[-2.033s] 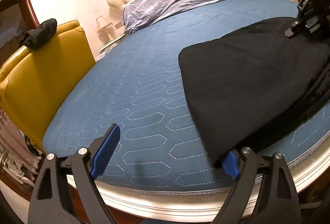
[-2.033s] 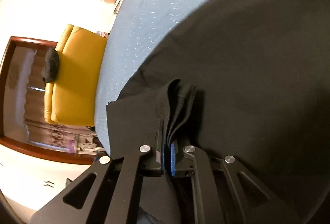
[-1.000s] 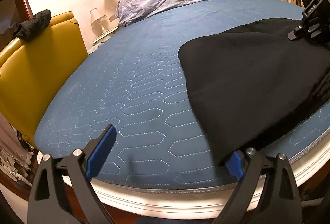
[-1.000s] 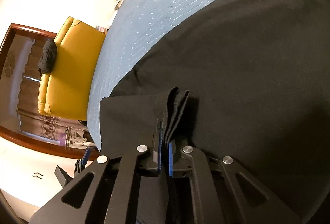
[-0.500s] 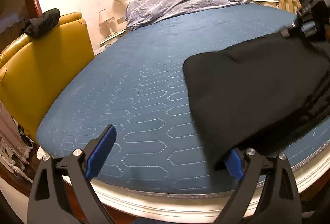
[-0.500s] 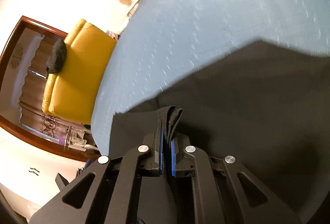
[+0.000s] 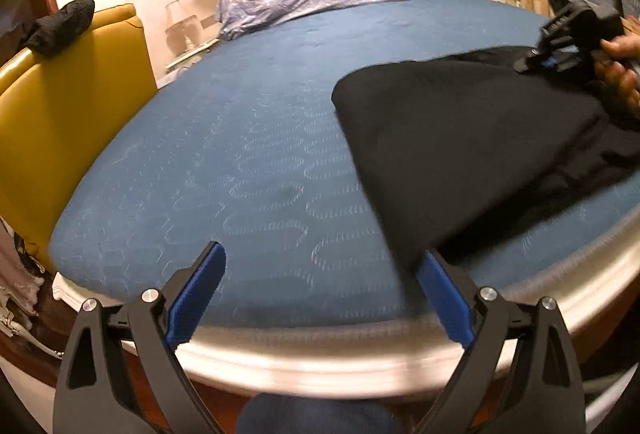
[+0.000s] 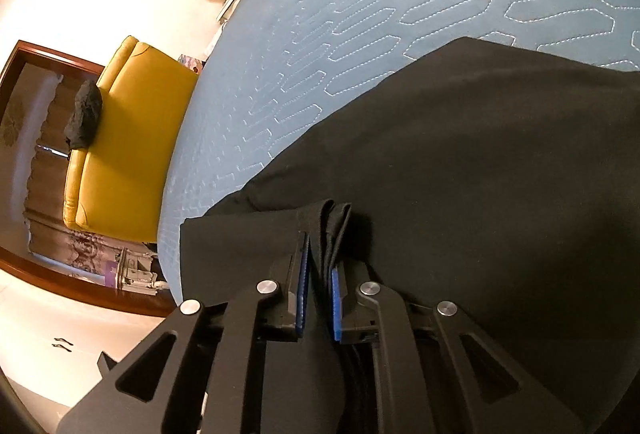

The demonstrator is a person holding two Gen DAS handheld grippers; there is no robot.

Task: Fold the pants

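Pinching matte black pants in right gripper, left gripper spread empty, quilted blue mattress

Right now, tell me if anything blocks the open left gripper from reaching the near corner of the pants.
Nothing visible does. The left gripper is open at the bed's edge, only bare blue mattress between its fingers, and the near corner of the black pants lies right by its right finger.
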